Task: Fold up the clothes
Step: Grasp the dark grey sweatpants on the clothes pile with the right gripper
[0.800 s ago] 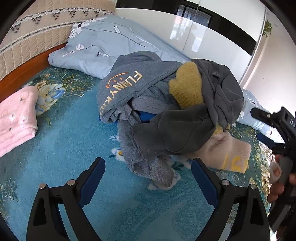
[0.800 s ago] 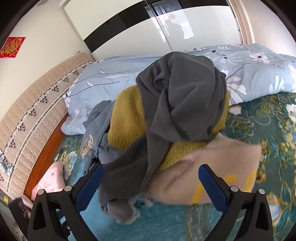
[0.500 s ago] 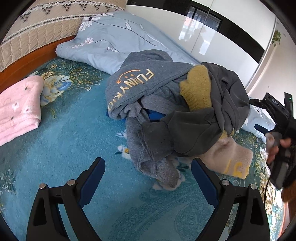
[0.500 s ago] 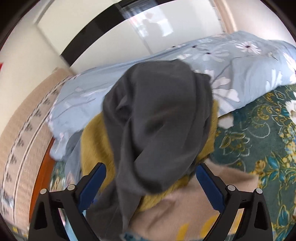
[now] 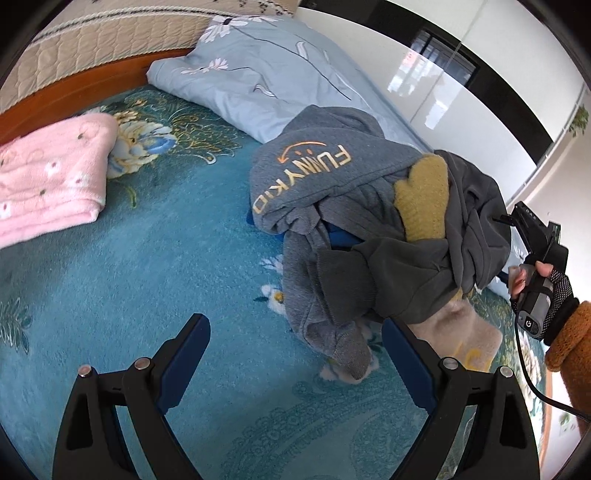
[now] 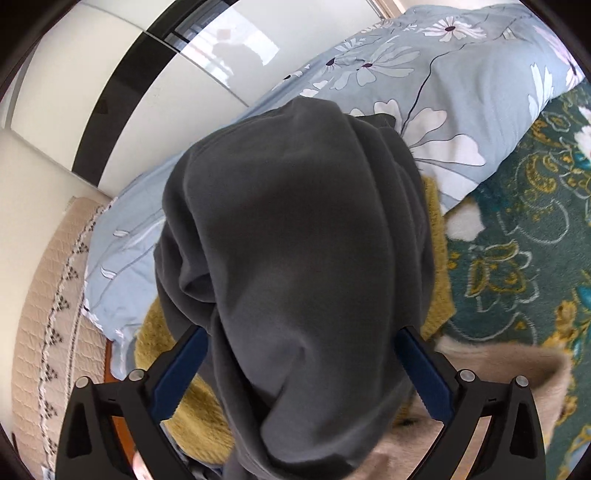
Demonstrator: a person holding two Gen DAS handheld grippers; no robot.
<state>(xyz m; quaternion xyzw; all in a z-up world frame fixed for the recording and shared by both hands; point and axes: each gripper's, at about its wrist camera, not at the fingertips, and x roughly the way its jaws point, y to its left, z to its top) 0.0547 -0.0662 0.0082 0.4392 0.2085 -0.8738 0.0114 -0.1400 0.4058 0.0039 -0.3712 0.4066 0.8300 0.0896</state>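
Clothes (image 5: 369, 236) sit in one heap on the teal floral bedspread (image 5: 129, 295), toward the far right of the bed, just beside the pale blue flowered duvet (image 5: 266, 74). From my left wrist view I see a blue-grey hoodie (image 5: 314, 173) lettered FUNNY KID on the heap's left, a mustard knit (image 5: 424, 199) poking up in the middle, a dark grey sweatshirt (image 6: 295, 240) draped over the top and right, and a beige garment (image 5: 461, 339) spread flat underneath on the near side. One grey cuff (image 5: 347, 354) trails off the heap's near edge onto the bedspread.

My left gripper (image 5: 295, 350) hangs above bare bedspread with its jaws spread wide, nothing between them; the right finger overlaps the heap's near edge in view. A broad open stretch of bedspread lies left of the heap. A folded pink blanket (image 5: 48, 177) rests well apart at the far left, by the wooden bed rail (image 5: 92, 85) and quilted headboard (image 5: 92, 33).

My right gripper (image 6: 299, 369) is also spread wide, and the dark grey sweatshirt fills the gap between its fingers; whether they touch the cloth I cannot tell. Glossy white wardrobe doors (image 5: 461, 107) stand behind the bed.
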